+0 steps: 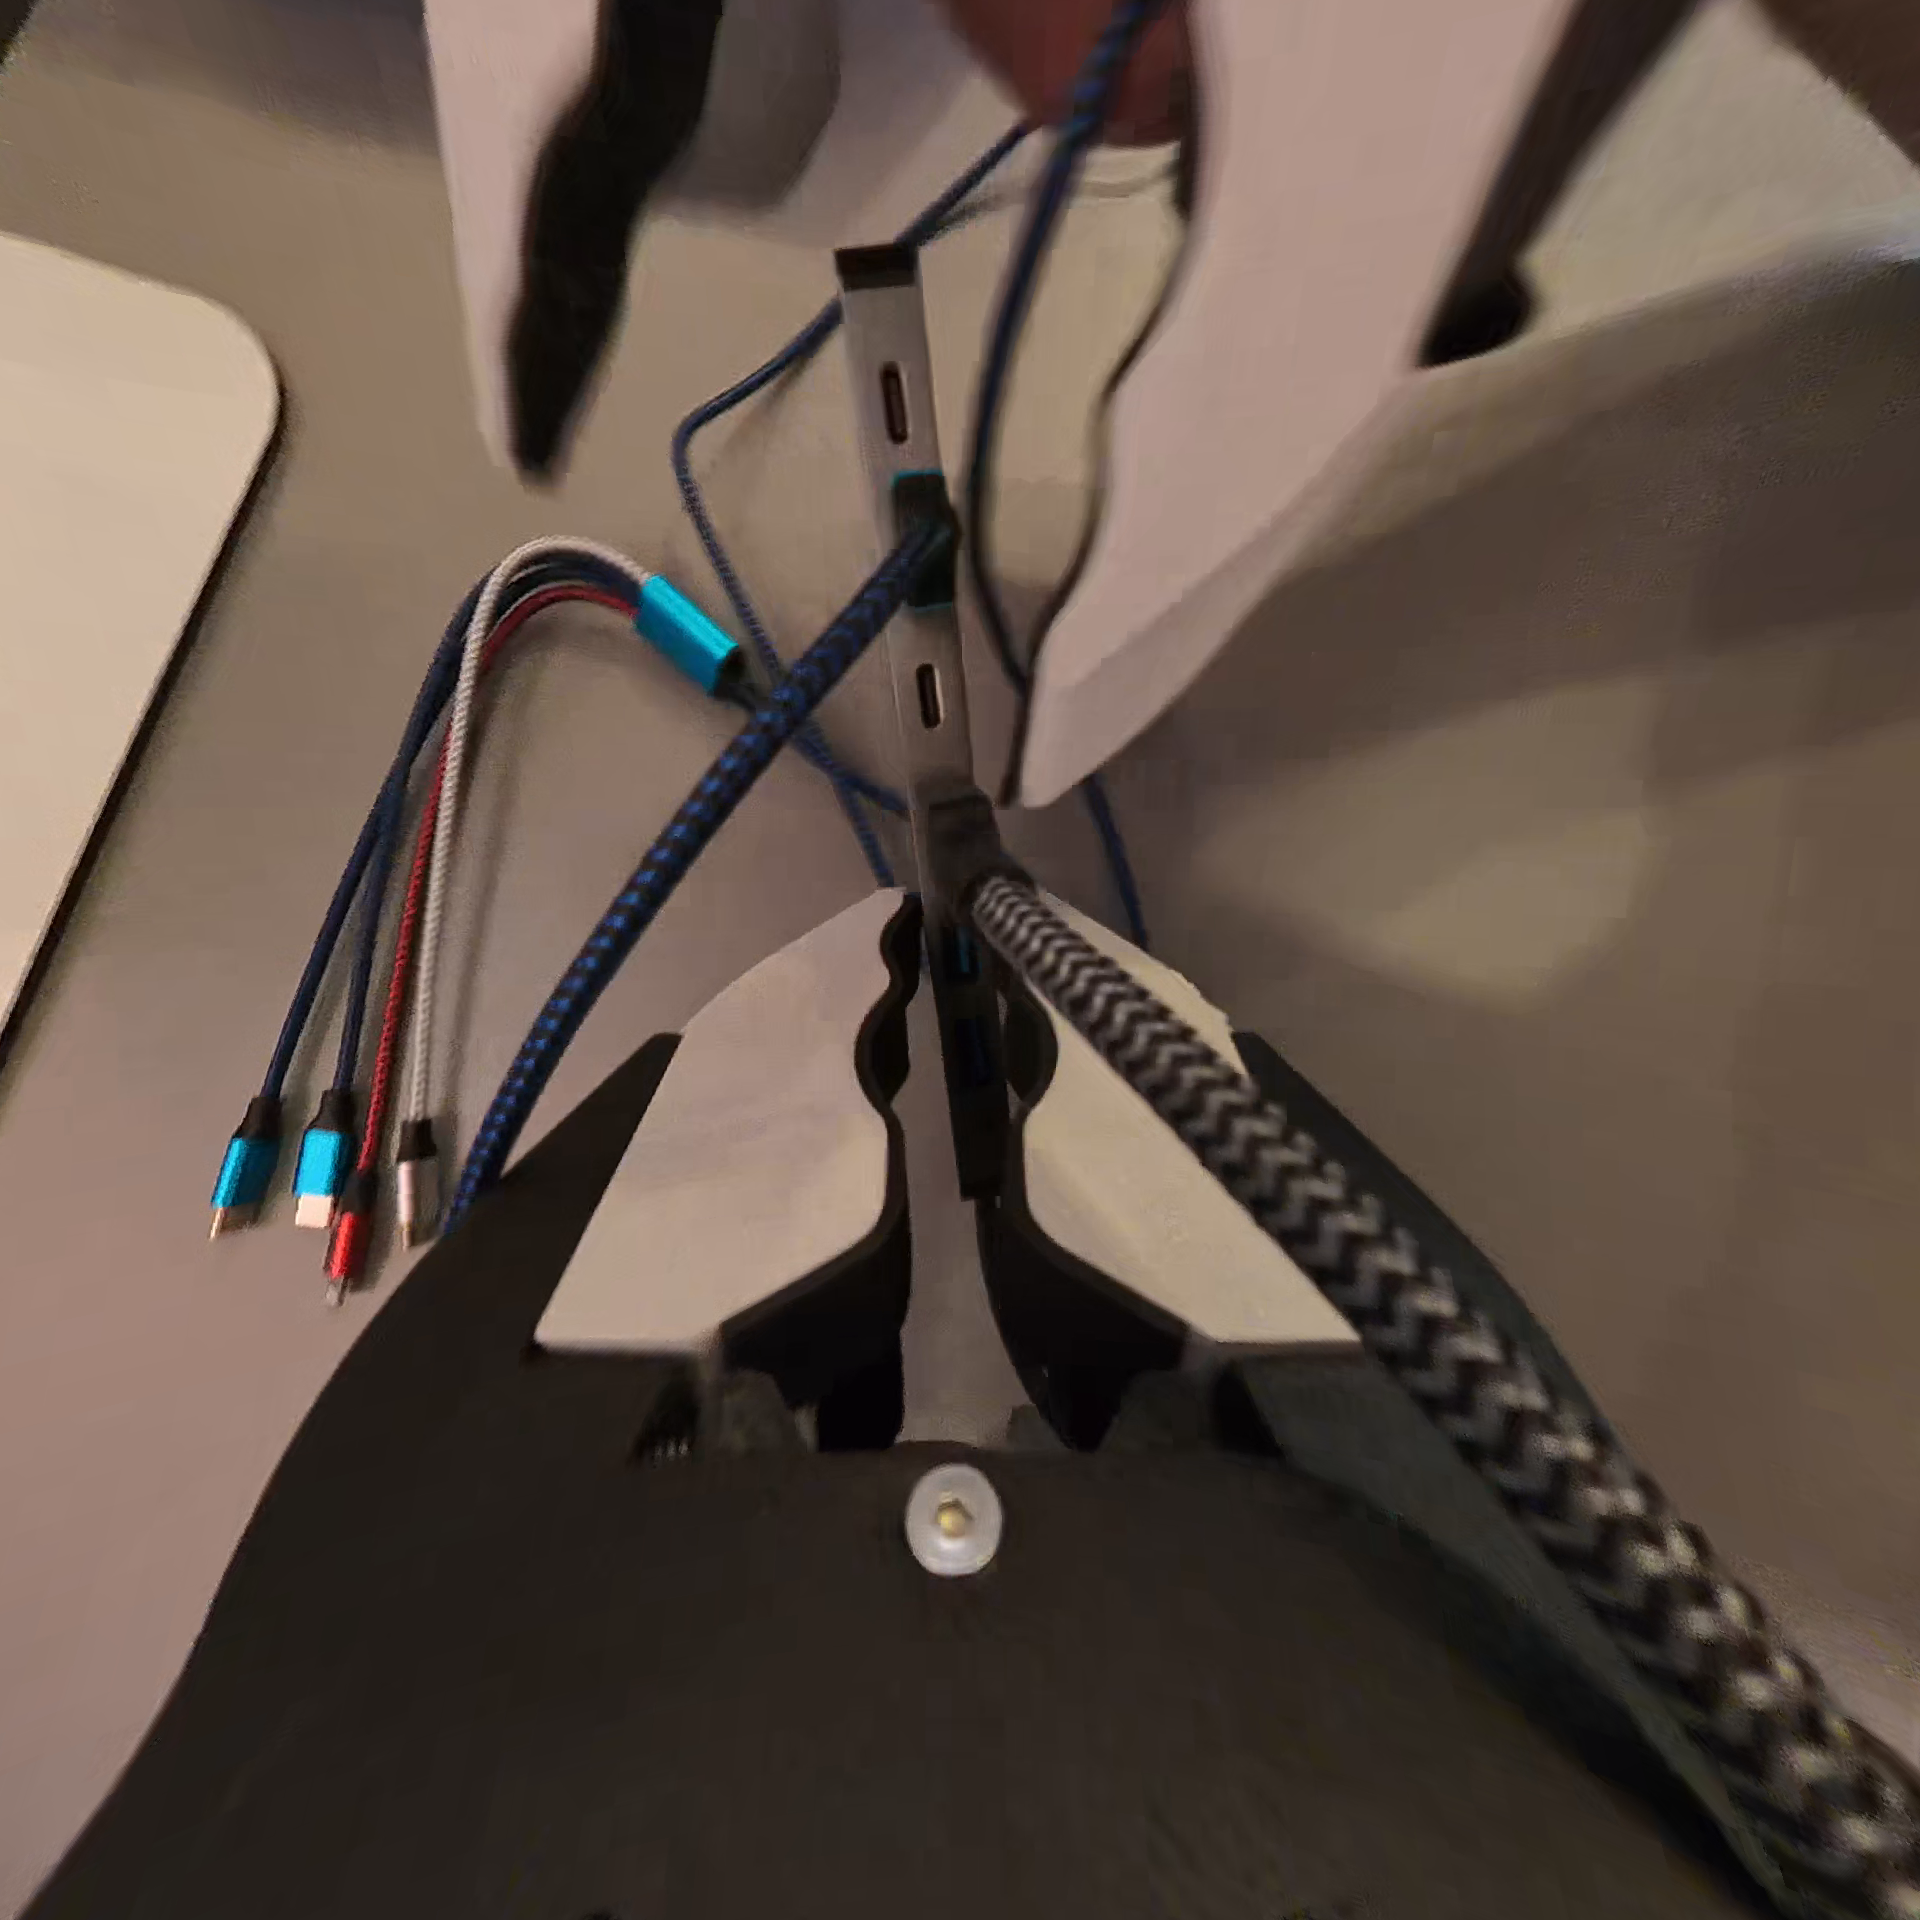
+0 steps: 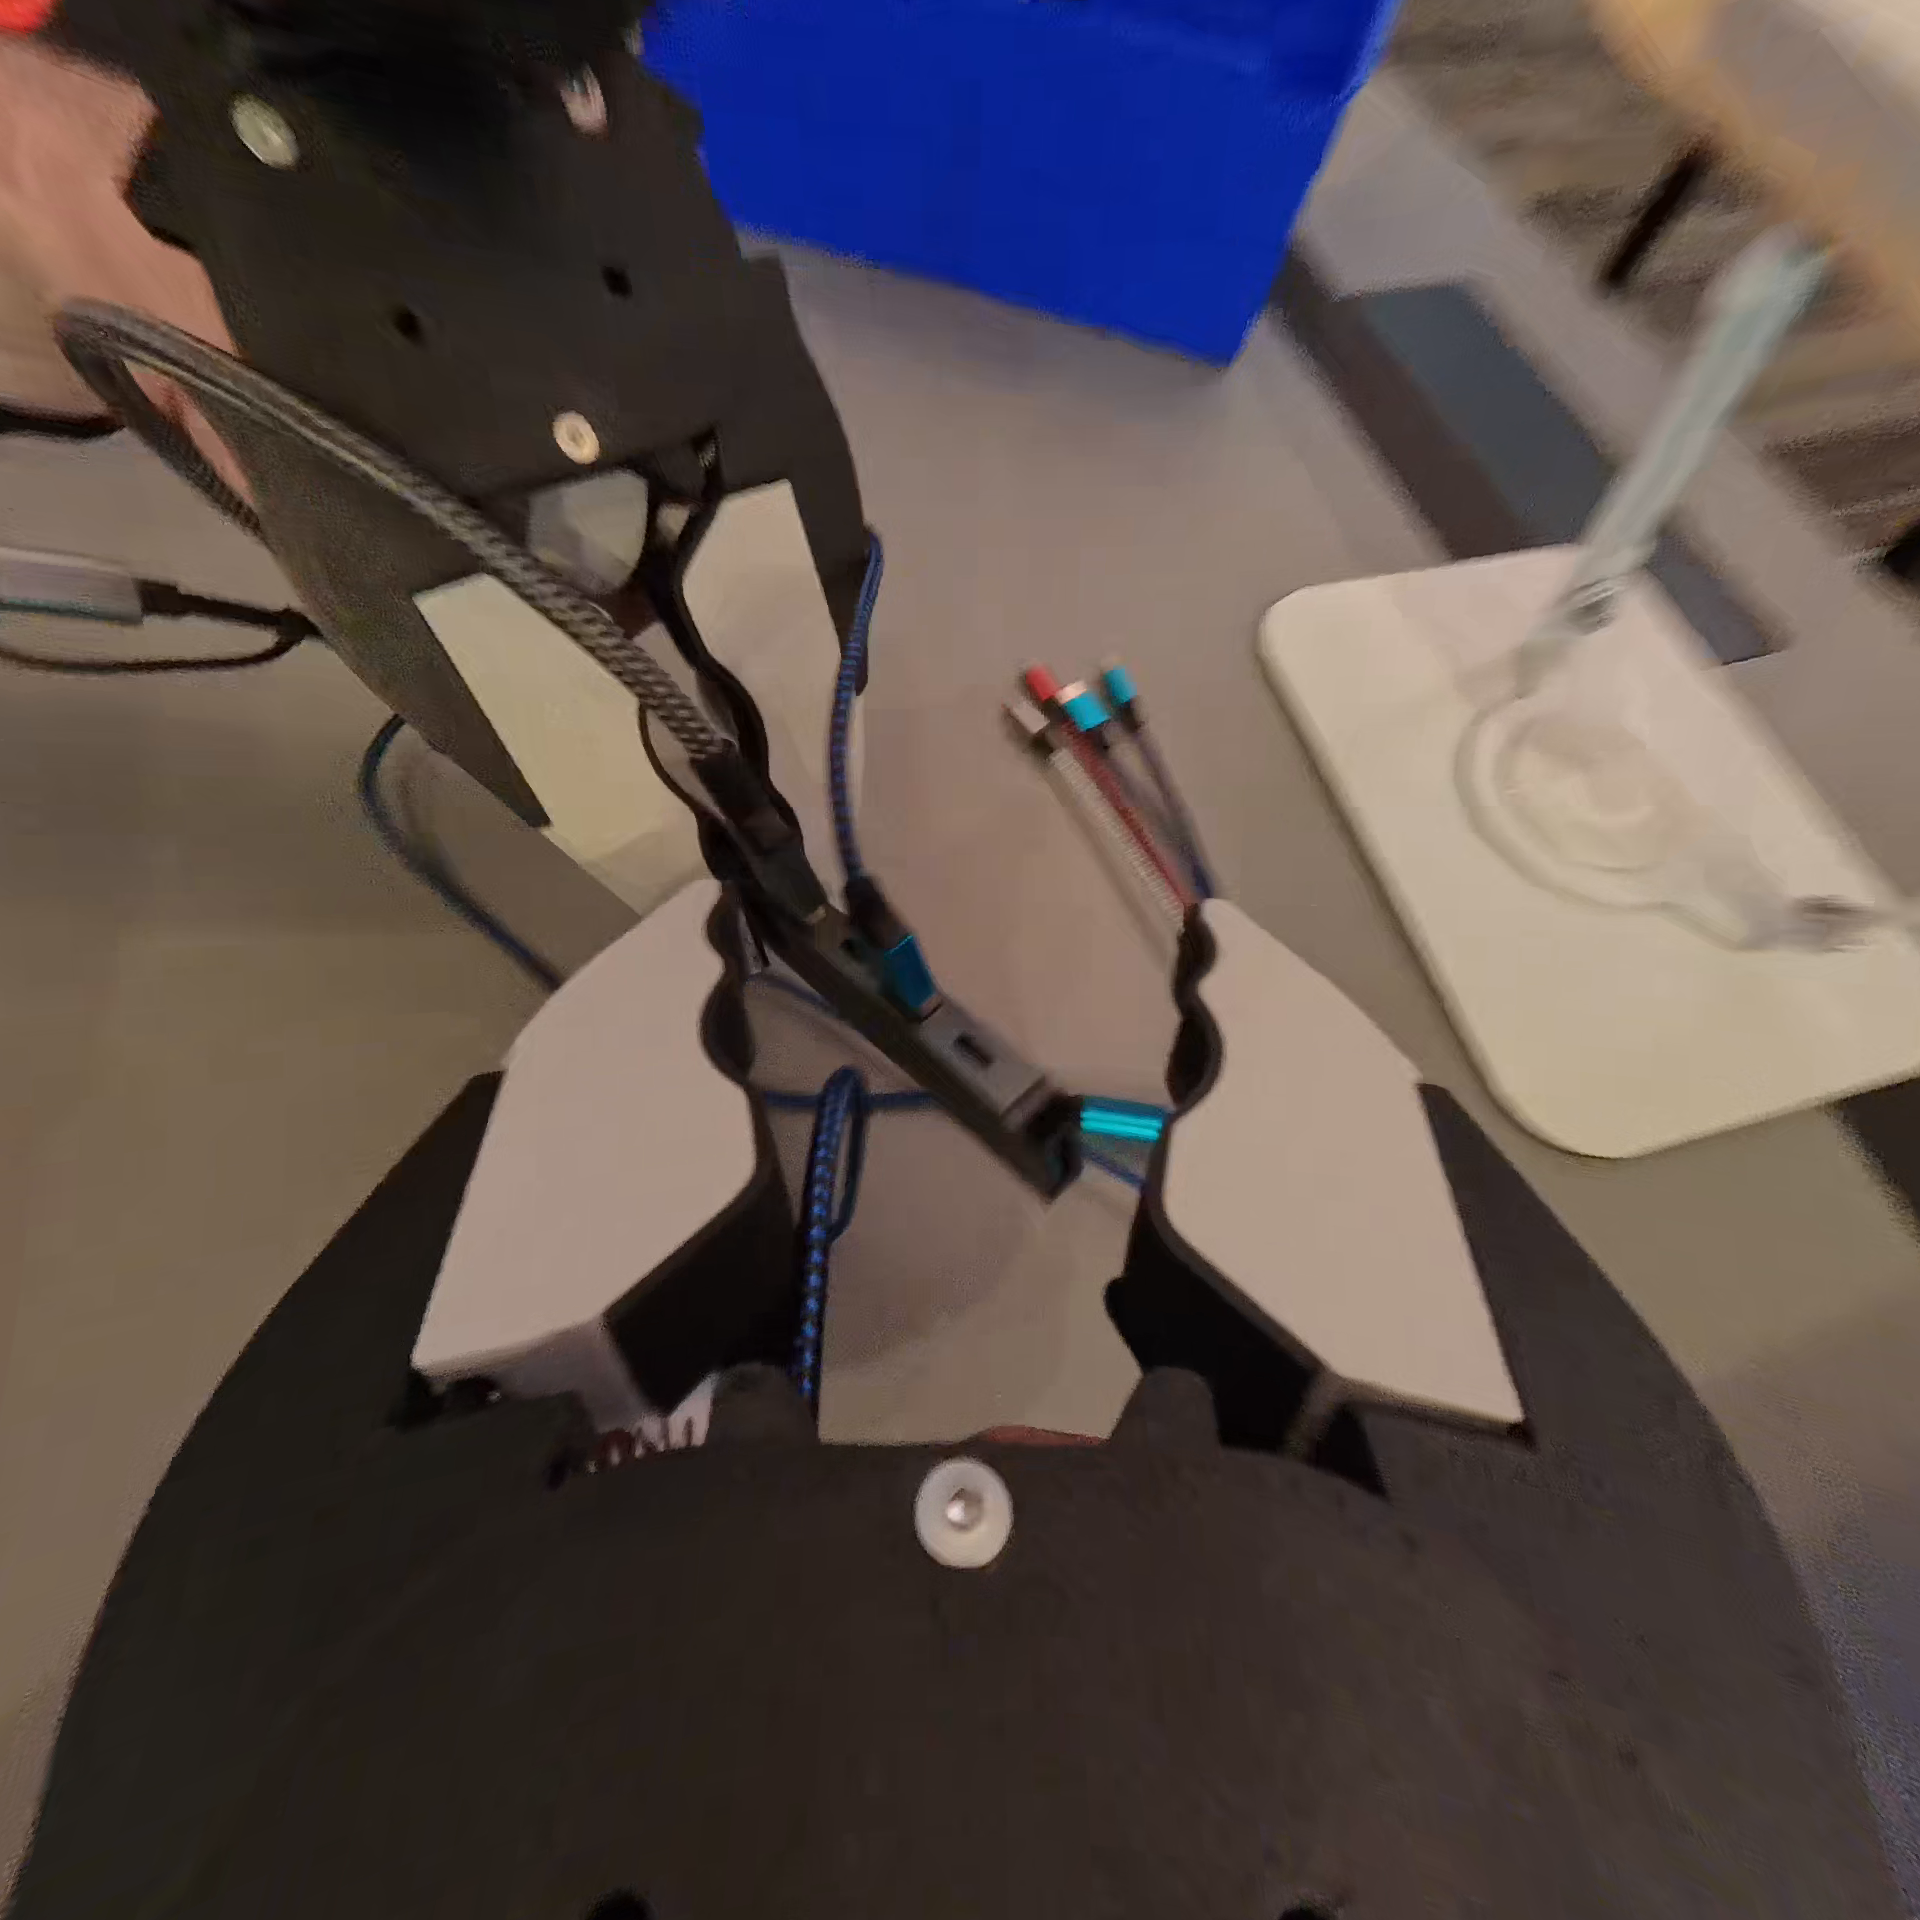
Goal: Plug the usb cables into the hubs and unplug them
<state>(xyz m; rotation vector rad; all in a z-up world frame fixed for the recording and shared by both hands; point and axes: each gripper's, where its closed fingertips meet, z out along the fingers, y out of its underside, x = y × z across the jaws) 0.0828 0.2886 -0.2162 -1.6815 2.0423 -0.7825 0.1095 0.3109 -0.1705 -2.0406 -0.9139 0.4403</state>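
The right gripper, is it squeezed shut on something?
No, the right gripper stands wide open, its two fingers far apart on either side of the hub without pressing on it.

The right gripper [image 2: 956, 977] stands wide open around the grey hub [image 2: 925, 1049], whose far end the left gripper [image 2: 743, 831] pinches.

Both tongs [image 2: 956, 997]: black matte bodies, pale grey fingers, wavy black pads, silver centre screw [image 2: 962, 1512].
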